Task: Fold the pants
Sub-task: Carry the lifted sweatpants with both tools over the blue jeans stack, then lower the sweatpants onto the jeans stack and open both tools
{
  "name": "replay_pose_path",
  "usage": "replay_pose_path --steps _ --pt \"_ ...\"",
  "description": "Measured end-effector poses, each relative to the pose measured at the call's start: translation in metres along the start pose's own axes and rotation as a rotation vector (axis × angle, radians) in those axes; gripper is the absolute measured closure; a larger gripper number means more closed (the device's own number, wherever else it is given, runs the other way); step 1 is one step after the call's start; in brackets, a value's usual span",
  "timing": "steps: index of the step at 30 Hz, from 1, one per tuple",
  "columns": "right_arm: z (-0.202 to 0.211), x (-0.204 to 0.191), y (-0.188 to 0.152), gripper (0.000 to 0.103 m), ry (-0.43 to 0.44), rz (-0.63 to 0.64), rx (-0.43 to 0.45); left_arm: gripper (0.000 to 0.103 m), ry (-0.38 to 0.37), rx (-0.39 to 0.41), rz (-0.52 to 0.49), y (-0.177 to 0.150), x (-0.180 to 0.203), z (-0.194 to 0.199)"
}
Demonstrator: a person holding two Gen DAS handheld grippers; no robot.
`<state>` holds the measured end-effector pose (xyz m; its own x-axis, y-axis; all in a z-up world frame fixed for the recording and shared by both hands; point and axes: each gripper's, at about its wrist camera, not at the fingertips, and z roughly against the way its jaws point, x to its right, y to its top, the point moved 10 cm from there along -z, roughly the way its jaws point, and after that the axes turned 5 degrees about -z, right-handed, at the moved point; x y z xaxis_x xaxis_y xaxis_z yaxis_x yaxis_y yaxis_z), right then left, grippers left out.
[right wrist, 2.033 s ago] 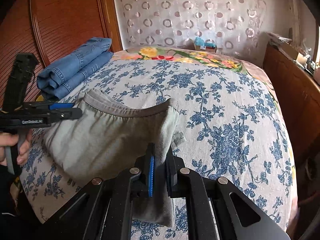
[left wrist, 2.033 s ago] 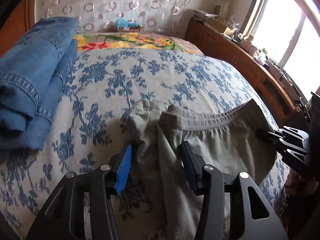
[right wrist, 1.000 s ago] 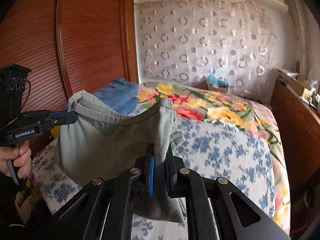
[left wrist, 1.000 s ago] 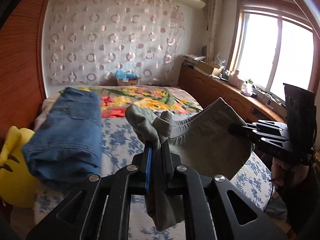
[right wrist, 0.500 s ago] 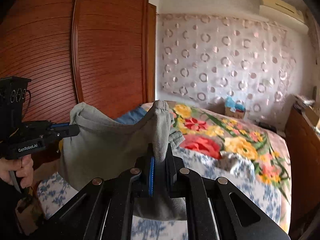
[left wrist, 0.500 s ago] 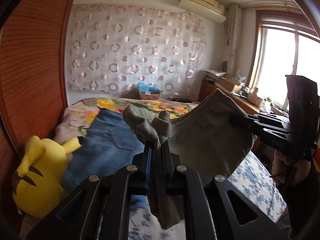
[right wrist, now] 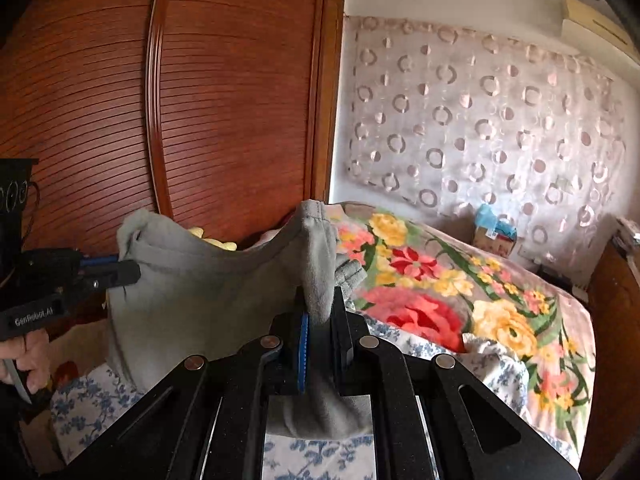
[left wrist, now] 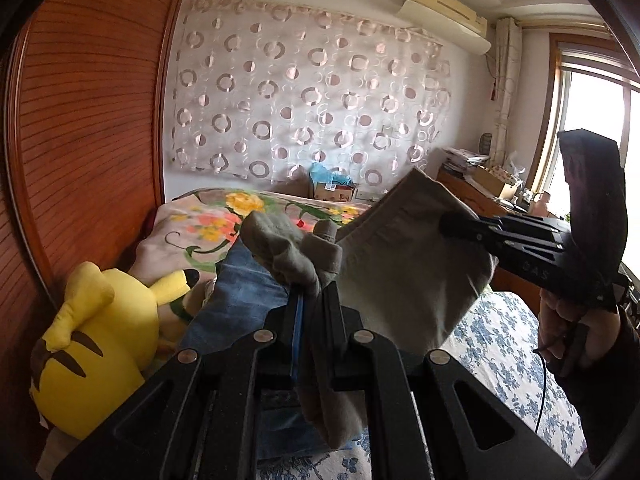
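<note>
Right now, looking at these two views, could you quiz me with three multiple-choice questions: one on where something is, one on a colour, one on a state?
1. Where is the yellow plush toy?
A. By the wooden wall, beside the jeans
B. On the windowsill
C. In the right gripper

2. What colour are the held pants?
A. Red
B. Grey
C. Black

3. How are the pants held?
A. Lying flat on the bed
B. By one gripper only
C. Lifted, clamped by the left gripper and right gripper

Answers: 1 A, it lies at the wall, touching the denim. 2 B, the cloth is grey. 3 C, both grippers pinch it in the air.
</note>
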<state>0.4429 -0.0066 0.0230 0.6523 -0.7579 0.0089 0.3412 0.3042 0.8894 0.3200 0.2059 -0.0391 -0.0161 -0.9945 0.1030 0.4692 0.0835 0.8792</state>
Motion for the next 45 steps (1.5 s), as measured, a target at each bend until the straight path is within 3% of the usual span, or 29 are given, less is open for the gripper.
replay_pose_path --steps 11,24,36,38,40,45 --pt "-0.023 -0.013 0.019 0.094 0.031 0.098 0.024 0.093 0.038 0.055 0.074 -0.006 -0.015 0.004" --pt "-0.099 -0.015 0.031 0.094 0.103 0.240 -0.031 0.093 0.102 0.031 0.188 -0.030 -0.037 -0.006" --pt "-0.133 -0.005 0.035 0.094 0.173 0.182 -0.111 0.093 0.129 0.003 0.201 -0.043 -0.045 -0.006" --pt "-0.132 -0.002 0.037 0.088 0.178 0.164 -0.115 0.089 0.130 0.001 0.203 -0.044 -0.045 -0.005" --pt "-0.128 0.008 0.042 0.077 0.116 0.143 -0.084 0.084 0.132 0.006 0.205 -0.043 -0.046 -0.001" --pt "-0.109 0.019 0.042 0.075 0.145 0.097 -0.066 0.060 0.130 0.052 0.173 -0.031 -0.039 0.016"
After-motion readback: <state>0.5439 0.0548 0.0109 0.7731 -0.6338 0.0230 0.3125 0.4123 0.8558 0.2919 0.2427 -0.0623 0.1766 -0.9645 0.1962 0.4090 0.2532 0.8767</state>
